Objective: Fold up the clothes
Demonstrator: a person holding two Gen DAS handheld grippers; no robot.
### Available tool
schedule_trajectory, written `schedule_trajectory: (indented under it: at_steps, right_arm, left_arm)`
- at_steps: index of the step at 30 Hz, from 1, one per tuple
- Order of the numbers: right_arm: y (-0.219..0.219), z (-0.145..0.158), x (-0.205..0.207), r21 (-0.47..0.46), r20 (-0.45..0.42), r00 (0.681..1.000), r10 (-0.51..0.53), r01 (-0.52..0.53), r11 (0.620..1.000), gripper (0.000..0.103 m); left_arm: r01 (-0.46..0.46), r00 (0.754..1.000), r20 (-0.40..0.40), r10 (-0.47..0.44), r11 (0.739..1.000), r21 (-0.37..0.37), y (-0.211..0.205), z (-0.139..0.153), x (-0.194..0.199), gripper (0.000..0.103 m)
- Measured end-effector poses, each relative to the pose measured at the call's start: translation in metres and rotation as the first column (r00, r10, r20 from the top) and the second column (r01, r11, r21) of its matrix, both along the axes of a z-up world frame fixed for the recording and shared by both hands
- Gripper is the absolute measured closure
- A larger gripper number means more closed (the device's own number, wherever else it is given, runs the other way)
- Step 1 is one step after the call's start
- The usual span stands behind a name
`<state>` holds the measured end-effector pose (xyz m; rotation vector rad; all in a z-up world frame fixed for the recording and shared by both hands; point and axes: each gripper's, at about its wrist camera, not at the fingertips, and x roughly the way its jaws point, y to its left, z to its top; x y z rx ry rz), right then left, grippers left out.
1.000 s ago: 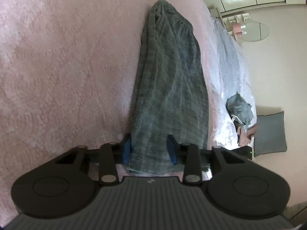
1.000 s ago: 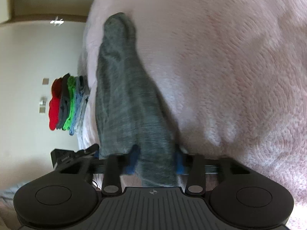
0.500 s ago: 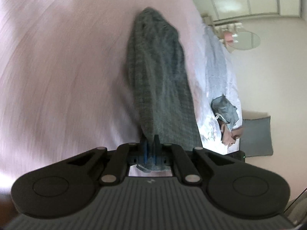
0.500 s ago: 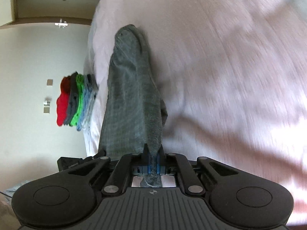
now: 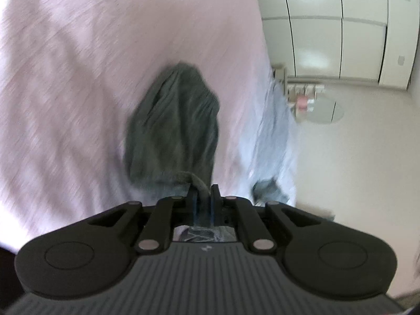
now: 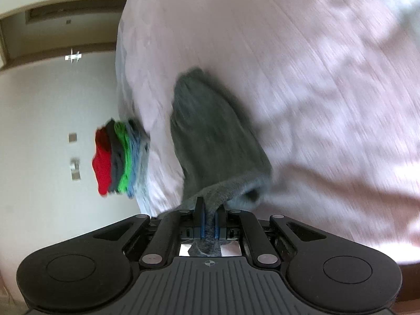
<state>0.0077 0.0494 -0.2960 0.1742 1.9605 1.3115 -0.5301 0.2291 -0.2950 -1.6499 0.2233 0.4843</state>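
A long dark grey garment [image 5: 173, 131] lies on a pink fuzzy bedspread [image 5: 65, 78]. My left gripper [image 5: 202, 197] is shut on one near corner of its end, and the cloth bunches up between the blue pads. In the right wrist view the same grey garment [image 6: 212, 136] runs away from me, and my right gripper [image 6: 209, 210] is shut on the other near corner. The held end is lifted and curls over the part that lies flat. Both views are motion-blurred.
A stack of folded clothes [image 6: 118, 155] in red, grey, green and blue sits at the bed's edge. A pale blue sheet [image 5: 275, 136] hangs at the bed's side, with a crumpled grey cloth [image 5: 267, 189] below. White wardrobe doors [image 5: 341, 26] stand beyond.
Both grippers went from open around the garment's near end to shut on it. They have since lifted it and carried it forward, so the visible length of garment is shorter.
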Motion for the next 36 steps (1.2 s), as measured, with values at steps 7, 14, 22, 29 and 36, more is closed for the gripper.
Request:
schedule_trajectory:
  at_steps: [7, 14, 22, 29, 36]
  right_arm:
    - [0.091, -0.019, 0.017, -0.064, 0.057, 0.997, -0.047, 0.051, 0.997, 0.099]
    - [0.14, -0.055, 0.015, -0.06, 0.14, 0.978, -0.154, 0.164, 0.985, 0.04]
    - [0.103, -0.019, 0.009, 0.27, 0.328, 0.911, -0.25, 0.163, 0.949, 0.021]
    - [0.092, -0.028, -0.029, 0.214, 0.642, 0.766, 0.027, -0.213, 0.953, 0.061]
    - [0.113, -0.039, -0.044, 0.219, 0.705, 0.708, 0.042, -0.273, 0.937, 0.06]
  left_arm:
    - [-0.054, 0.999, 0.001, 0.054, 0.996, -0.076, 0.082, -0.027, 0.032, 0.095]
    - [-0.152, 0.987, -0.065, 0.144, 0.98, -0.128, 0.132, -0.059, 0.052, 0.067]
    - [-0.125, 0.982, -0.13, 0.135, 0.989, 0.084, 0.127, -0.037, 0.039, 0.056]
    - [0.268, 0.932, -0.34, -0.127, 0.871, 0.411, 0.11, -0.002, 0.086, 0.057]
    - [0.308, 0.915, -0.375, -0.148, 0.857, 0.414, 0.124, -0.01, 0.107, 0.057]
